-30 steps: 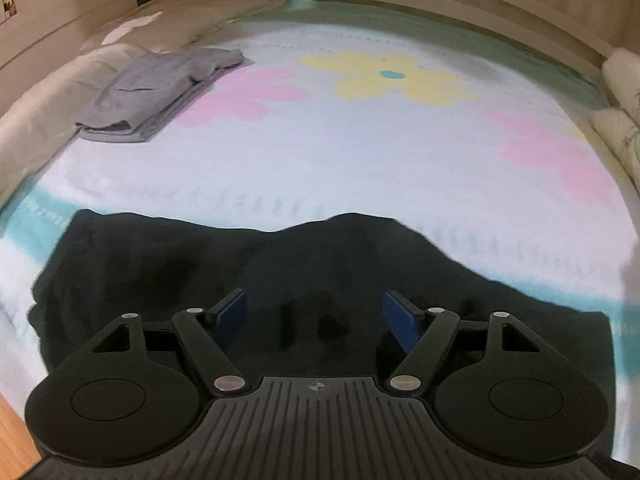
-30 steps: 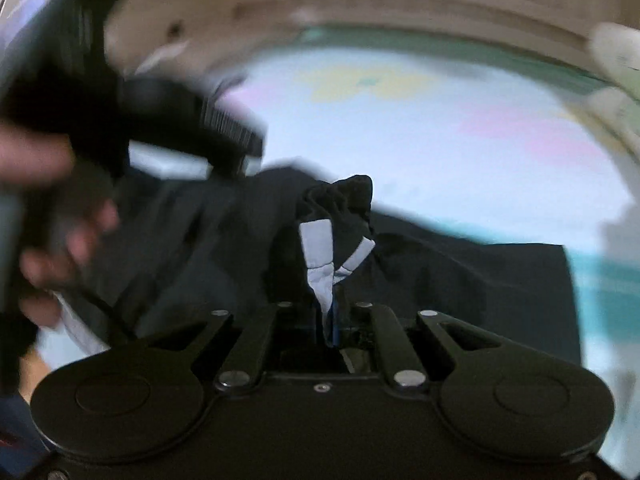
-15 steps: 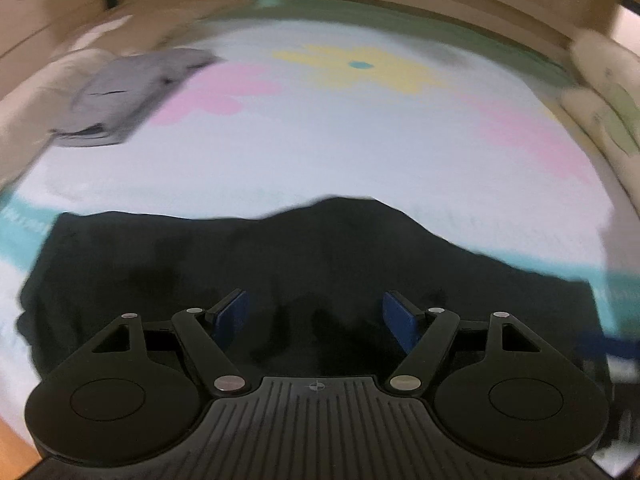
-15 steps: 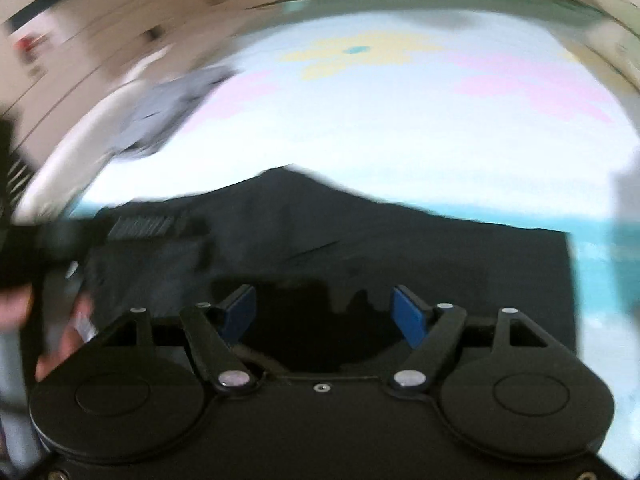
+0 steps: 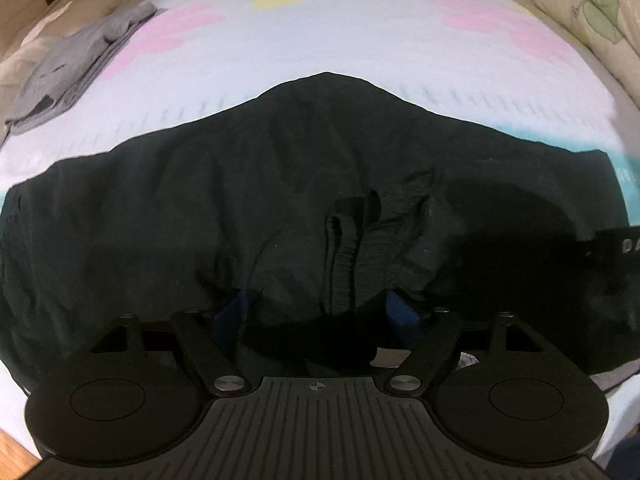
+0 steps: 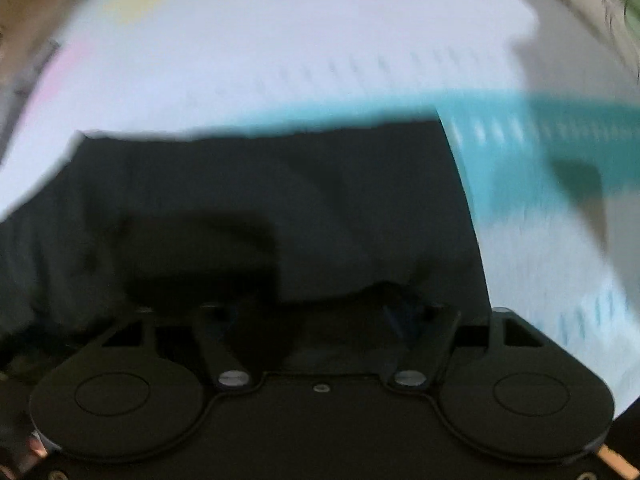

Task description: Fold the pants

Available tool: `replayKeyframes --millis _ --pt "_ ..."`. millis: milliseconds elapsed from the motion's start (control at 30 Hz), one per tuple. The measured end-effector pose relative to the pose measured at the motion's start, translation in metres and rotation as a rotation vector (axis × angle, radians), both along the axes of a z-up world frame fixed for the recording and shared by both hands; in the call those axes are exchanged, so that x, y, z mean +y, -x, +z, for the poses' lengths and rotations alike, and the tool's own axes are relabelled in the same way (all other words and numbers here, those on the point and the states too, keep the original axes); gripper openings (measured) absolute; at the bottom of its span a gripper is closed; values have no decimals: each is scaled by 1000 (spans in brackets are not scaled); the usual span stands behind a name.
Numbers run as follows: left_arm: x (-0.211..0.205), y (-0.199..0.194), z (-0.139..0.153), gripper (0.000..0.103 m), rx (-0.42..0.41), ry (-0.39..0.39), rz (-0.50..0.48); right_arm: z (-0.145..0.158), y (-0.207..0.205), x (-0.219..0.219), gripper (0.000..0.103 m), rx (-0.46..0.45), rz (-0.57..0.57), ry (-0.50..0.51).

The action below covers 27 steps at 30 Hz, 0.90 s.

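Pants (image 5: 280,208) are black, spread wide across the near half of the bed (image 5: 360,52), with a peak of cloth at the far edge and a gathered elastic waistband (image 5: 344,240) bunched near the middle. They look partly folded and not yet flat.

Left gripper (image 5: 316,312) stands wide, its jaws just opened a bit further, low over the waistband; cloth lies between the blue pads (image 5: 402,310) but they aren't pressing on it. Right gripper (image 6: 320,312) also stands apart over the right end of the pants; its jaws have just closed in a little. That view is motion-blurred, so I'd say nothing is pinched, with low confidence.

Risks from here:
- A pinch at the waistband may take only the top layer or a bunched ridge; the lift would then drag the lower layers and skew the fold.
- Wrinkles by the waistband get locked in if folded over without smoothing.
- The two grippers are working close together, so one could snag cloth the other needs.
- Black on black hides the edges, so it's easy to misjudge where the hem lies.

Around: a folded grey garment (image 5: 76,68) lies far left, well apart from the pants. A leaf-print pillow (image 5: 592,12) sits far right. The flower-print sheet beyond the pants carries nothing that blocks a fold.
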State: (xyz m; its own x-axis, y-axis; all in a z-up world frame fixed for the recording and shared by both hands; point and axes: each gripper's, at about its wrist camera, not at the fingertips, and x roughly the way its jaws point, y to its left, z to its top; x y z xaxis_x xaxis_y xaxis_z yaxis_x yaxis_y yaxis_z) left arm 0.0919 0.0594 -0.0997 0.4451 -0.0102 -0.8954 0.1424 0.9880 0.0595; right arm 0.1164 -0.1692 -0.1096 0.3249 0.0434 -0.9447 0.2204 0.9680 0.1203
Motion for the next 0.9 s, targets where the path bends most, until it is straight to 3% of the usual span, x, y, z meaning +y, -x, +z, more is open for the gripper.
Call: replayKeyframes --millis 100,200,300,400,467,567,667,733,900 --pt "-2 4 -2 80 -22 -13 -6 4 7 -3 70 -50 18 31" --pt "-5 6 9 77 -12 -30 32 16 20 -20 71 -127 0 -86" --pt "-8 19 28 76 -101 -51 38 31 31 -53 80 -194 -102 -193" --pt "-8 22 41 76 -164 -62 18 35 33 -82 80 -234 -206 -215" --pt "-9 23 47 76 -180 -18 11 28 31 -95 80 -221 -242 -219" --pt "-10 20 41 76 -165 2 -13 12 30 -109 80 -193 -267 -267" --pt "-8 12 20 76 -87 7 -27 -1 33 -109 80 -165 -246 -298" --pt "-8 6 2 80 -11 2 -36 -9 29 -104 82 -161 -208 -278" --pt "-1 4 -4 83 -15 30 -17 -1 29 -87 77 -161 -111 -206"
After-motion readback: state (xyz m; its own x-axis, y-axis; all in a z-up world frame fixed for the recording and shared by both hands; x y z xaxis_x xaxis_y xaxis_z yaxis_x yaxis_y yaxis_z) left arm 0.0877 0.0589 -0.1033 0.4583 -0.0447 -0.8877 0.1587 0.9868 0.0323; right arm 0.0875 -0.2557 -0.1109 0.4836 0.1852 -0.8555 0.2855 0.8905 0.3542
